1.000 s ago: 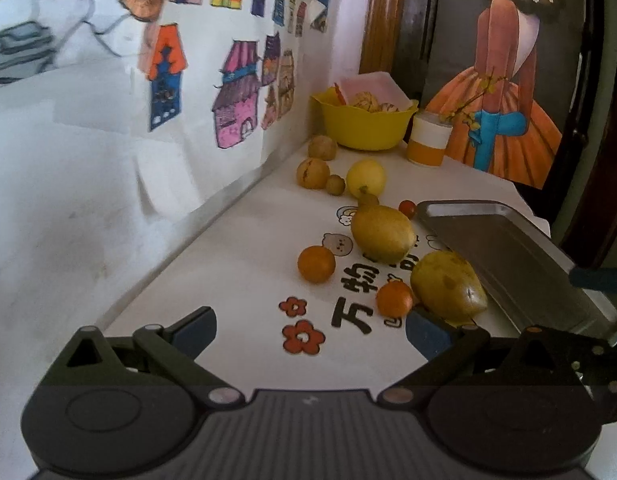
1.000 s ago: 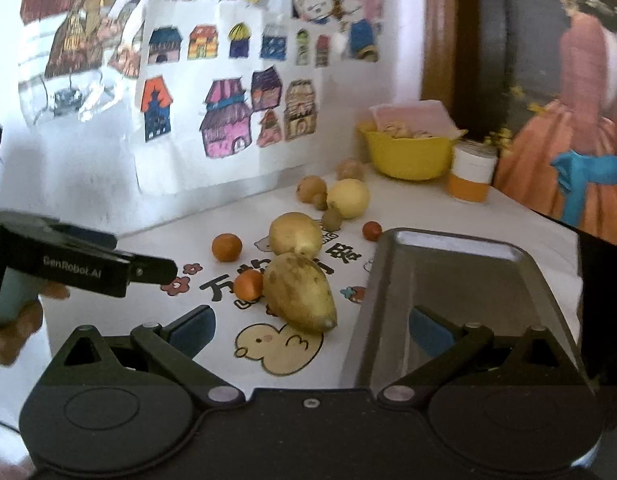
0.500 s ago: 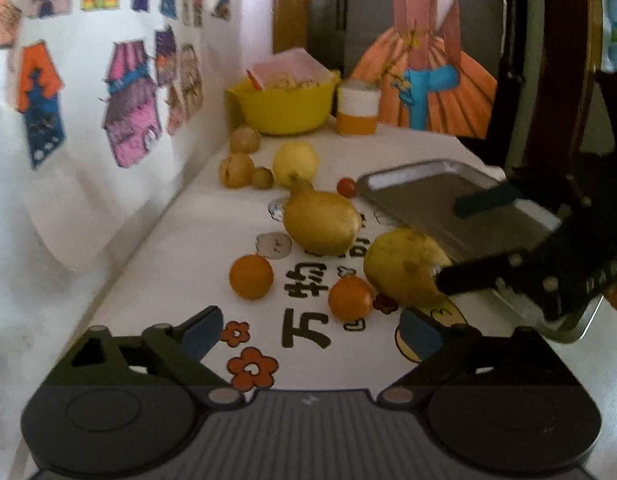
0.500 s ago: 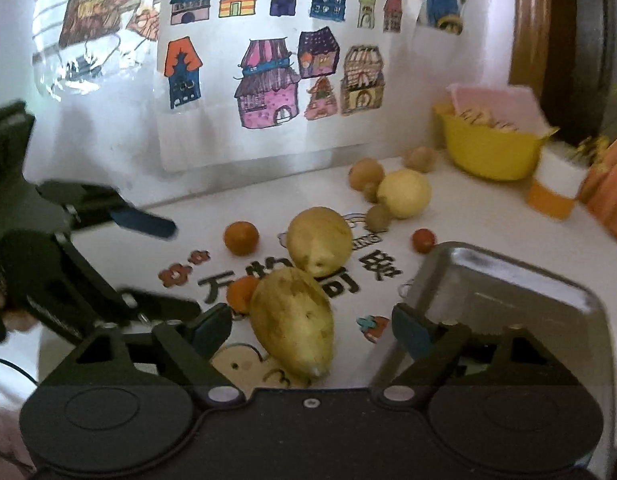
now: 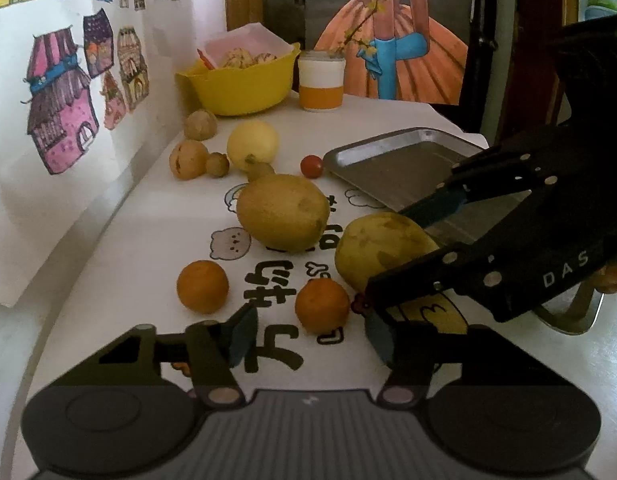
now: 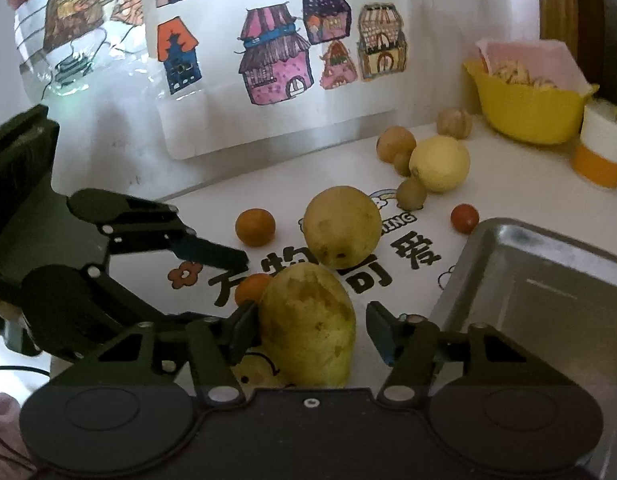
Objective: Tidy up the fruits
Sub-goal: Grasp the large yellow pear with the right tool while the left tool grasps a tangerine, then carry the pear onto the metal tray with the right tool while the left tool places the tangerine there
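Fruits: we see them scattered over a white printed mat (image 5: 156,240) beside an empty metal tray (image 6: 548,300).
Right gripper (image 6: 306,330): we hold it open around the near mango (image 6: 308,328); its left finger looks to be touching the skin, while a gap shows between the right finger and the fruit.
Near mango: it lies on the mat between those fingers, just left of the tray's near corner.
Left gripper (image 5: 308,334): we hold it open, low over the mat, with a small orange (image 5: 322,306) just ahead of its tips and nothing between them.
Small orange: it sits against the near mango's left side; in the right wrist view only a sliver of it shows behind the mango (image 6: 252,288).
Second orange (image 5: 203,286): it rests alone on the mat, left of the first and apart from it.
Second mango (image 5: 282,212): rounder in outline, it lies just beyond the near one, on the printed characters.
Cherry tomato (image 5: 311,166): it sits near the tray's far left corner.
Yellow round fruit (image 5: 252,145): it rests farther back, with a small brown fruit (image 5: 260,168) touching its front.
Brown fruits (image 5: 188,153): we count a few more in a cluster left of the yellow one, near the wall.
Yellow bowl (image 5: 244,88): it stands at the far end of the table, lined with pink paper and holding pale pieces we cannot identify.
Cup (image 5: 321,80): white above, orange below, it stands just right of the bowl.
Wall (image 6: 108,128): sheets with drawn, coloured houses hang along it.
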`<action>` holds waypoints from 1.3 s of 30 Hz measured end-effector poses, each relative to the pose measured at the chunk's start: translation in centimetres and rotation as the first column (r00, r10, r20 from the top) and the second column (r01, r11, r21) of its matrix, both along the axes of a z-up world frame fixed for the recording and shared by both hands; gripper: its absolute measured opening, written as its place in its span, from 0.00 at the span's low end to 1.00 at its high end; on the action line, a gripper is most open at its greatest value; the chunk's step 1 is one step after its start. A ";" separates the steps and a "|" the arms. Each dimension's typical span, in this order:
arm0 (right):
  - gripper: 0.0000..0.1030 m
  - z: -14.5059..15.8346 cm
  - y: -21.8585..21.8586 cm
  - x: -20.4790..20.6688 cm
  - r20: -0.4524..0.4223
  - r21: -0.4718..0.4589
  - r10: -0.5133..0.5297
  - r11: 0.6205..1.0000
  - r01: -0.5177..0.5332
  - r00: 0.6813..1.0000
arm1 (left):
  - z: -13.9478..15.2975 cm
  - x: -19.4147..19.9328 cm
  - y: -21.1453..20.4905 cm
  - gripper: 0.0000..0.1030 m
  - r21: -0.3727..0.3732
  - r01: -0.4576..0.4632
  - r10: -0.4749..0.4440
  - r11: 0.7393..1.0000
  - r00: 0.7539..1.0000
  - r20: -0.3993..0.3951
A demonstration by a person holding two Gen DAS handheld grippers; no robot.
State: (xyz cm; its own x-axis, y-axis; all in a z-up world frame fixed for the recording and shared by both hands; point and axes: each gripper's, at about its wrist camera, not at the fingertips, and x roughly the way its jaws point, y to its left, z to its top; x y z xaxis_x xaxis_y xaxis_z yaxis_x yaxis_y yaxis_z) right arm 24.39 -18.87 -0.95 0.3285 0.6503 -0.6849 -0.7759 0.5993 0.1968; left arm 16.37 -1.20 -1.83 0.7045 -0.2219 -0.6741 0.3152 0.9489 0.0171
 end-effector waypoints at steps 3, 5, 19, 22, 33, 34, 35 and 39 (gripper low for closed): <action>0.60 -0.1 -0.1 0.4 -0.018 0.012 0.002 1.000 -0.001 1.000 | 0.0 0.0 -0.1 0.56 0.004 0.006 -0.006 1.000 1.000 0.011; 0.55 -0.1 -0.3 0.6 -0.046 0.030 0.004 1.000 -0.003 0.999 | 0.0 0.0 -0.2 0.48 0.002 0.009 -0.009 1.000 1.000 0.014; 0.52 2.8 -3.0 0.6 -0.071 0.183 -0.087 0.978 0.098 0.994 | 2.3 0.0 -0.2 0.29 -0.012 -0.071 0.071 0.997 0.996 0.048; 0.52 4.7 -4.4 1.2 -0.029 0.191 -0.136 0.972 0.139 0.990 | 3.6 0.8 -0.4 0.29 -0.049 -0.124 0.128 0.991 0.989 0.078; 0.52 5.7 -10.7 6.3 0.113 0.078 -0.377 0.926 0.370 0.919 | 5.3 6.8 -5.7 0.29 -0.144 -0.110 0.130 0.984 0.982 0.140; 0.52 5.3 -11.0 6.9 0.107 0.070 -0.391 0.920 0.385 0.914 | 5.1 7.4 -6.4 0.29 -0.142 -0.095 0.115 0.985 0.983 0.141; 0.52 4.9 -11.4 7.5 0.099 0.062 -0.402 0.916 0.397 0.910 | 4.9 7.9 -7.0 0.29 -0.140 -0.080 0.100 0.987 0.985 0.141; 0.52 2.8 -12.6 9.4 0.054 0.032 -0.439 0.898 0.438 0.897 | 3.2 10.0 -9.3 0.29 -0.097 -0.044 0.055 0.994 0.992 0.114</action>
